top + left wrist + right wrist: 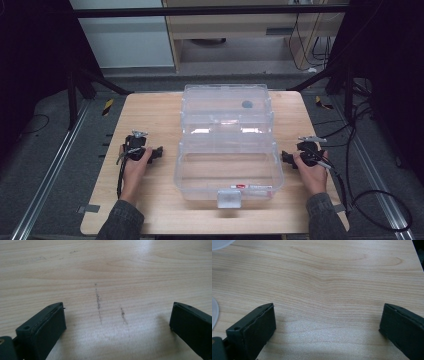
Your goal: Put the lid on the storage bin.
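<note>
On the light wooden worktop (150, 210), the open clear plastic storage box (227, 150) sat mid-table between the left gripper (159, 151) and right gripper (284, 158), each held wide open and empty.

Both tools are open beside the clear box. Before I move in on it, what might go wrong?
1. The clear plastic box reflects glare, so its thin walls are hard to judge; a tool may hit the rim rather than straddle it.
2. The left tool and right tool stand on opposite sides of the box; uneven contact may slide it across the smooth wooden table.
3. The raised lid might drop if the box is jolted.
</note>
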